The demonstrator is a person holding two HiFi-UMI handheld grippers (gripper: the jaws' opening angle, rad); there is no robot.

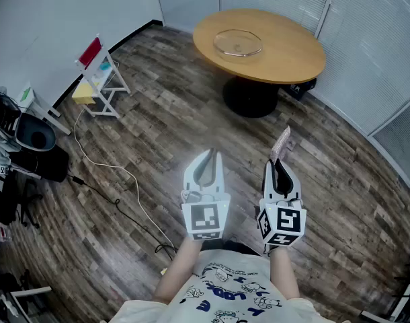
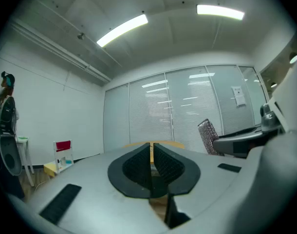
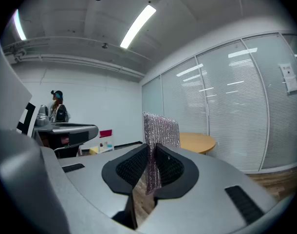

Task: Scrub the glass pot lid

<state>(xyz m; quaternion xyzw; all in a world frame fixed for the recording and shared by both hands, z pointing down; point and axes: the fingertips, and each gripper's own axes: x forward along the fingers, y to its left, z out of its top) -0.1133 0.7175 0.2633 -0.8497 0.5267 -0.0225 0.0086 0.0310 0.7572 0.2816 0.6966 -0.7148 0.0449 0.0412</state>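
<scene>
The left gripper [image 1: 208,159] is held with its jaws closed together, and nothing is gripped between them. At its 3 o'clock the right gripper [image 1: 280,170] is held, jaws clamped on a silvery mesh scrubber [image 1: 281,142] that projects past the jaw tips. The glass lid [image 1: 238,43] is seen lying flat on the round wooden surface [image 1: 296,56], slightly toward 9 o'clock of its centre, and well apart from both grippers, at about 12 o'clock. A white stand [image 1: 97,79] is set on the floor at 10 o'clock
</scene>
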